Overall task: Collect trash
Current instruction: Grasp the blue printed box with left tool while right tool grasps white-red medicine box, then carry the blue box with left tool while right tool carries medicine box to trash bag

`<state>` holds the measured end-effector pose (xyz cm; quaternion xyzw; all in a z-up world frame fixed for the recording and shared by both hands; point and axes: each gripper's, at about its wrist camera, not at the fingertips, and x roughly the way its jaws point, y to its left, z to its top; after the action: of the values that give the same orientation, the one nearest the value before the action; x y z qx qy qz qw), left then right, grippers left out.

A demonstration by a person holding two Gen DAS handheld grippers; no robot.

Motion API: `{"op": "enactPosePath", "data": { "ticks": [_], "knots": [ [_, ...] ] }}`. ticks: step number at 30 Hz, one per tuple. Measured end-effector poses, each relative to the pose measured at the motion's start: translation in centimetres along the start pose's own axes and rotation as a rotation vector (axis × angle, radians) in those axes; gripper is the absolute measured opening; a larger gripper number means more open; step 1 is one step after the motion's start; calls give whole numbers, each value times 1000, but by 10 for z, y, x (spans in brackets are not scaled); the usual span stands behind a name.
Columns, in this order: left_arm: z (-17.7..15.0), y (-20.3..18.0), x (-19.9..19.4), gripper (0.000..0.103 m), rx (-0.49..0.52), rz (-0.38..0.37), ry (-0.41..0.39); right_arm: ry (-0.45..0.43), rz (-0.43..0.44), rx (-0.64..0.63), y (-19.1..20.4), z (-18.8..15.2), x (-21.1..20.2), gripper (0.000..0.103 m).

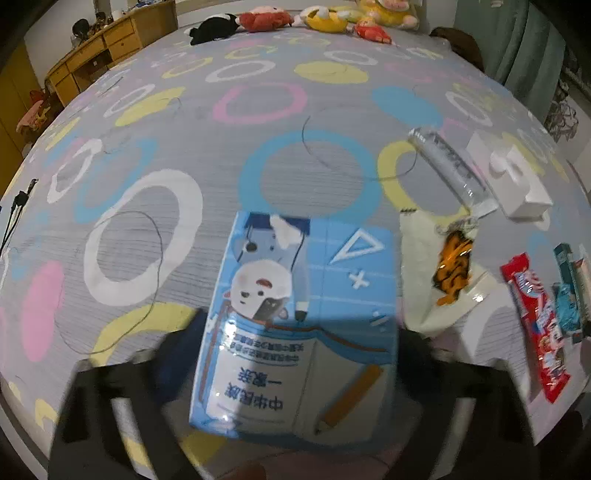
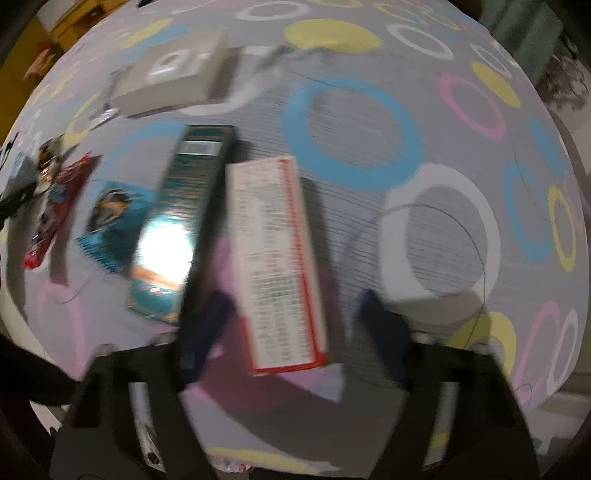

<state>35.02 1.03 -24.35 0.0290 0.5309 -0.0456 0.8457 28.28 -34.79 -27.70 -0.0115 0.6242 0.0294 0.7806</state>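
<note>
The left claw points down at the bed with a blue carton between its dark fingers; the fingers stand at the carton's two long sides, the picture is blurred there, and I cannot tell whether the pads press on it; the carton lies flat on the bed's grey cover with coloured rings. Just to the right of it lies a cream sheet with an orange wrapper on top; further right lie a red snack wrapper and, at the edge of the view, a teal packet. Beyond the orange wrapper a clear plastic tube lies slanted, with a white box beside it; at the far end of the bed sit plush toys, and a wooden desk stands off to the left.

The right claw also points down, jaws apart, around the near end of a white and red box; a gap shows between the box and the right finger, so the box lies loose on the bed; the view is smeared. Touching its left side lies a dark green box, which overlaps the teal packet; left of that lies the red snack wrapper; further off sits the white box.
</note>
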Motion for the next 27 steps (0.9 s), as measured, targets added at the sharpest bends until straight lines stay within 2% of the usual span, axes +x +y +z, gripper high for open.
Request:
{"op": "enactPosePath", "data": {
  "ticks": [1, 2, 8, 19, 23, 26, 27],
  "knots": [
    [0, 0, -2, 63, -3, -1, 0, 0, 0, -12, 5, 1, -2, 46],
    [-2, -3, -2, 63, -4, -6, 0, -1, -3, -24, 11, 2, -4, 33],
    [-5, 2, -7, 62, -22, -20, -16, 5, -57, -29, 35, 10, -3, 32],
    [-14, 11, -14, 63, -29, -19, -27, -2, -67, 7, 55, 17, 1, 32],
    [-20, 10, -20, 63, -17, -23, -29, -13, -60, 15, 33, 12, -1, 32],
    [-27, 6, -23, 63, -17, -21, -31, -24, -66, 12, 37, 11, -1, 32],
    [-30, 4, -25, 63, -22, -24, -35, -26, -65, 12, 25, -2, -7, 32]
  ]
}}
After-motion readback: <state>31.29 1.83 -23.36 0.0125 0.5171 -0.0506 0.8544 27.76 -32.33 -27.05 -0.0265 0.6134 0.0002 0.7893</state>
